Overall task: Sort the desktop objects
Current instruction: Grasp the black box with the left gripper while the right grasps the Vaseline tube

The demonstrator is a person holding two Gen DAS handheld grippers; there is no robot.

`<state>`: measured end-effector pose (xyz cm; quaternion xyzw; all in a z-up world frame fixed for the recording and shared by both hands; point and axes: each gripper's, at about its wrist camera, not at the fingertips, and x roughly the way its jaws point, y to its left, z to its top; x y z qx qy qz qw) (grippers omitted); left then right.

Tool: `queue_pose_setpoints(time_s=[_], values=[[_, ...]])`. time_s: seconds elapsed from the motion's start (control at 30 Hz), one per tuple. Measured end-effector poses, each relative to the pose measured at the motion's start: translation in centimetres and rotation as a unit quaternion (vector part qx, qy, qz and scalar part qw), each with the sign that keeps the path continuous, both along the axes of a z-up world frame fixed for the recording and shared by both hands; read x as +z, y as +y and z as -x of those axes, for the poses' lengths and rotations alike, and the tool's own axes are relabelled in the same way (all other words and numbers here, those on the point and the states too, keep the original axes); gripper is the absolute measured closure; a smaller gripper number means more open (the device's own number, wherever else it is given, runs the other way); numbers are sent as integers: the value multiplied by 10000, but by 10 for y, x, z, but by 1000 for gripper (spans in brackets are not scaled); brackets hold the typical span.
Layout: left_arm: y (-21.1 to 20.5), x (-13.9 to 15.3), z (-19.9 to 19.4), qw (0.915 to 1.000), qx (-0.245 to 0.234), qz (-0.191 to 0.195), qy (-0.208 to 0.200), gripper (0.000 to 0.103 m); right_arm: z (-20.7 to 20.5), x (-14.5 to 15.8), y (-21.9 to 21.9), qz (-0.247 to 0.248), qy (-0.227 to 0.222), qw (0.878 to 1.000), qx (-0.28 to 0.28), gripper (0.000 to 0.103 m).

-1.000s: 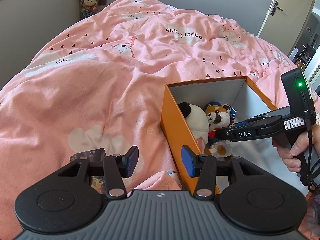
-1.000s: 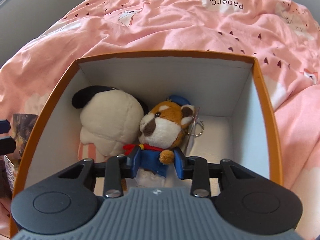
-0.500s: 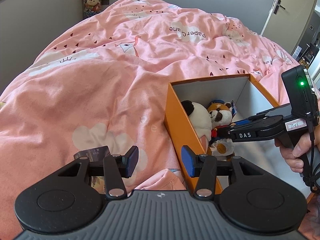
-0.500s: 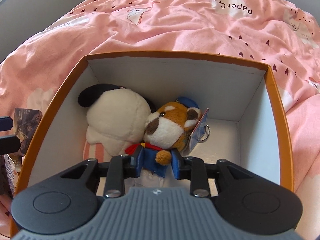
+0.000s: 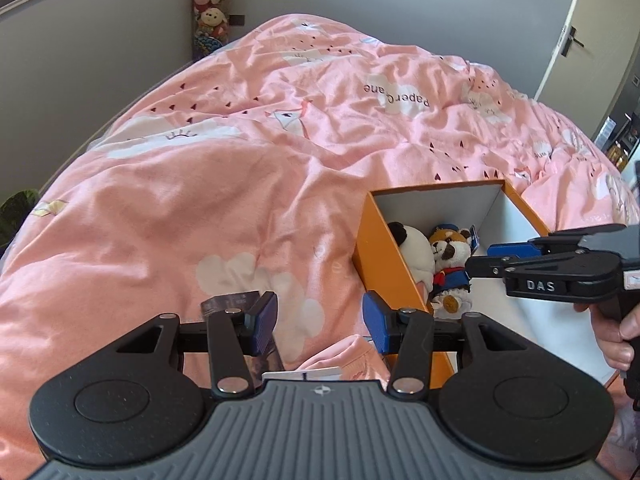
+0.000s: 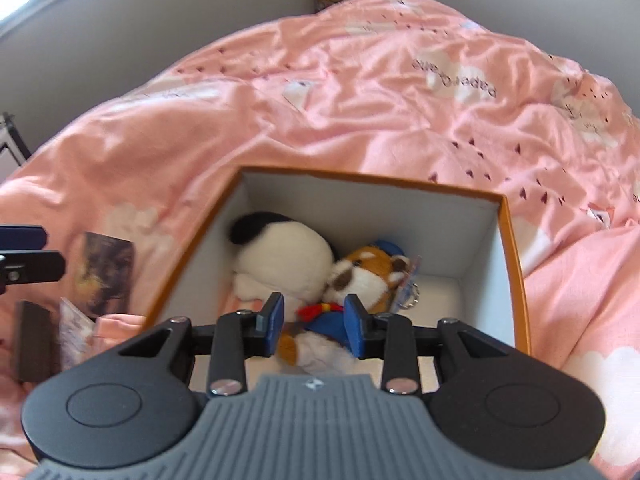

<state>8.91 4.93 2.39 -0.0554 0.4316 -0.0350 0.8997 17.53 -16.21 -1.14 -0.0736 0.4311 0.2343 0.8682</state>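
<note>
An orange box (image 6: 514, 264) sits on the pink bed cover (image 5: 224, 184). Inside it a fox plush (image 6: 372, 276) in a blue suit lies against a panda plush (image 6: 280, 252) by the left wall. The right hand-held gripper (image 6: 314, 326) hangs above the fox, pads apart and clear of it. The left hand-held gripper (image 5: 320, 322) stands open and empty beside the box, over a dark card (image 5: 230, 300) on the cover.

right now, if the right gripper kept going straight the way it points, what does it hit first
Probably the fox plush in the orange box: it lies just beyond the open right gripper. Depth is uncertain.
</note>
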Motion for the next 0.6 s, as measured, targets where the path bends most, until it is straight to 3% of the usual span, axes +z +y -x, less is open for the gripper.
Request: queue_pose_setpoints(time_s=[0.23,0.6], values=[[31,10,25,9996,296,29,41,48,33,23,25,-601,-44,9970,477,68],[44,-9,63,9969,298,-62,731,47,71,3,90,-553,463,9895,1249,69]])
